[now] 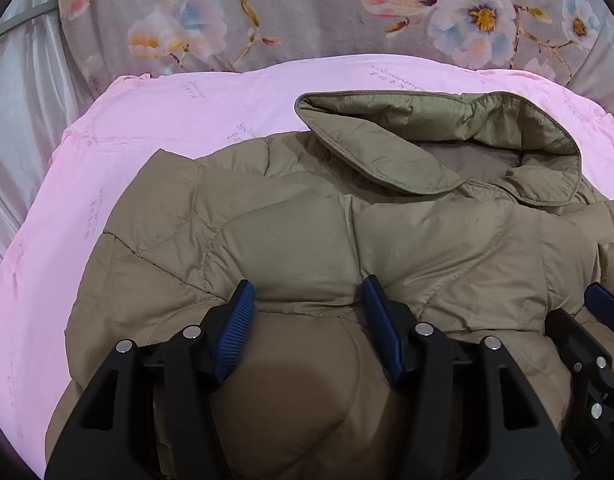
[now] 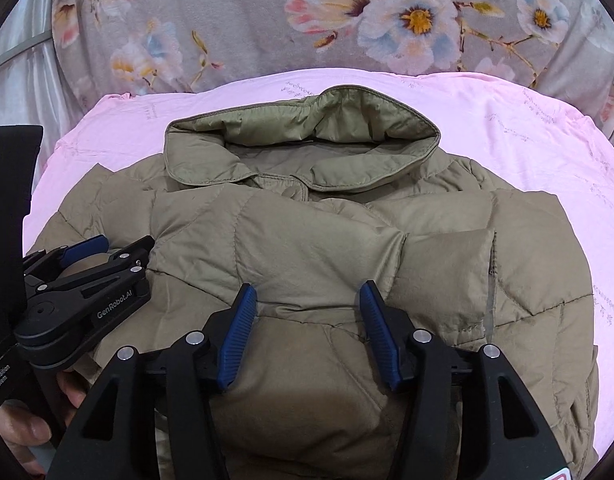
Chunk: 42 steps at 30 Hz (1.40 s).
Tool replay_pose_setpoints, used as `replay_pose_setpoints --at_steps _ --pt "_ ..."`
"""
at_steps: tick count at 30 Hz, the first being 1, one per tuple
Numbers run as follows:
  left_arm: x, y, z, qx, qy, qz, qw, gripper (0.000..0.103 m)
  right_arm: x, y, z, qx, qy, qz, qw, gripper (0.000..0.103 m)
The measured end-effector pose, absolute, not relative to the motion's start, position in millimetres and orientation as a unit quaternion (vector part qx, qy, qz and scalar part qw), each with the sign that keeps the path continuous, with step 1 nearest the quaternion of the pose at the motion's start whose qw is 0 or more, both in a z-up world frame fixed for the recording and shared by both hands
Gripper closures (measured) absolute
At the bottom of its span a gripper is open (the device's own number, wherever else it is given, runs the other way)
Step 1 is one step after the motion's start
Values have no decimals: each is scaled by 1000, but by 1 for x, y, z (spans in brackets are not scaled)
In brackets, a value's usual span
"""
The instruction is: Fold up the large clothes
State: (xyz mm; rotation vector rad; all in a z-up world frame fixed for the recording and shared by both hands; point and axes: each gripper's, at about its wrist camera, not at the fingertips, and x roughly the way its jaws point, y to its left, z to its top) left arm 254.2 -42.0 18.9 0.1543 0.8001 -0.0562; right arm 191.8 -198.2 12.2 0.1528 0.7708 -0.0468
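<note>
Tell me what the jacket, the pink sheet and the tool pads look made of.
Jacket: looks like thin, matte synthetic shell over puffy fill; quilted seams bulge.
Pink sheet: likely soft woven cotton, matte, faint printed script.
Pads of the right tool: blue, ribbed, probably rubber or plastic; arms are matte black plastic.

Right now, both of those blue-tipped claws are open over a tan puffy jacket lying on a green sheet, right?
Nearly: the sheet is pink, not green, as the right wrist view shows plainly. The rest holds: the tan puffy jacket lies on it, and the left gripper and right gripper are both open over it.
</note>
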Motion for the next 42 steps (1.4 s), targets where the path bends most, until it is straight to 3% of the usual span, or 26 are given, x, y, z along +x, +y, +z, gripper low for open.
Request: replay_pose_setpoints --at_steps 6,11,14,20,21,22,23,24,26,36,42 --pt "257 -37 21 53 392 -44 917 45 193 -202 13 88 378 -14 922 47" --pt "266 1 62 -81 404 -116 904 43 184 -231 44 152 342 -7 927 48" --pt "293 -2 87 -108 401 -128 901 27 202 -253 61 199 343 -5 918 48" --pt "362 -13 47 -216 501 -164 822 28 256 -289 29 322 380 -22 867 47" --pt "366 -13 41 -226 506 -163 817 30 260 -291 26 331 381 -22 863 48" --pt "368 -16 38 -229 505 -162 817 32 265 -292 24 335 378 -20 863 57" --pt "368 -18 37 -225 502 -164 819 46 267 -291 26 332 376 -19 865 66" --pt "367 -22 37 -218 500 -168 821 67 269 -289 28 324 371 -15 870 87" --pt "365 -31 38 -191 496 -171 830 86 269 -285 35 296 361 -15 884 95" --pt "340 -53 10 -39 447 -132 884 92 264 -276 13 226 398 -40 888 101" --pt "336 -55 10 -17 430 -121 894 90 265 -272 9 204 407 -47 889 99"
